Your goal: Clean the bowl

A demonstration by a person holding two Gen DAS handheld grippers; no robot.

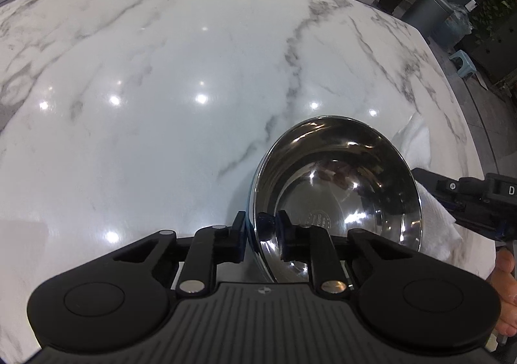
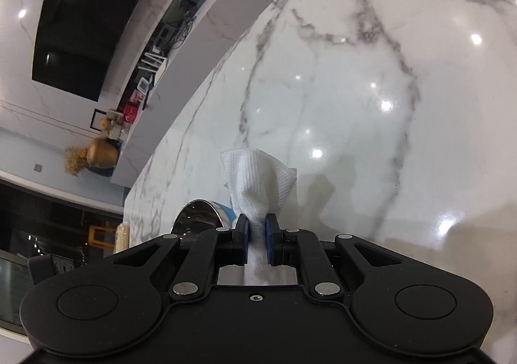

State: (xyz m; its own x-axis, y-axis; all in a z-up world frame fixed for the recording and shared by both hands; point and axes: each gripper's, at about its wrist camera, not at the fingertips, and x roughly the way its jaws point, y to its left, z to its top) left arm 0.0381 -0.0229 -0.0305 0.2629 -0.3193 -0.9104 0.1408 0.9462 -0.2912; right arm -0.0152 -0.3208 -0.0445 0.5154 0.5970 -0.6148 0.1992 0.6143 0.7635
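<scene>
A shiny steel bowl (image 1: 339,189) with a blue outer wall is tilted on its edge above the marble table. My left gripper (image 1: 261,230) is shut on the bowl's rim, one finger inside and one outside. My right gripper (image 2: 257,233) is shut on a bunched white cloth (image 2: 258,180), which sticks out forward past the fingers. In the left wrist view the cloth (image 1: 433,202) lies just right of the bowl, with the right gripper (image 1: 484,202) over it. In the right wrist view the bowl (image 2: 200,213) shows just left of the fingers.
The white marble table (image 1: 161,89) spreads ahead and to the left; its right edge (image 1: 452,89) curves away. Beyond it stand a grey bin (image 1: 429,8), a plant and a small stool. A dark screen (image 2: 87,18) and a cluttered shelf lie behind.
</scene>
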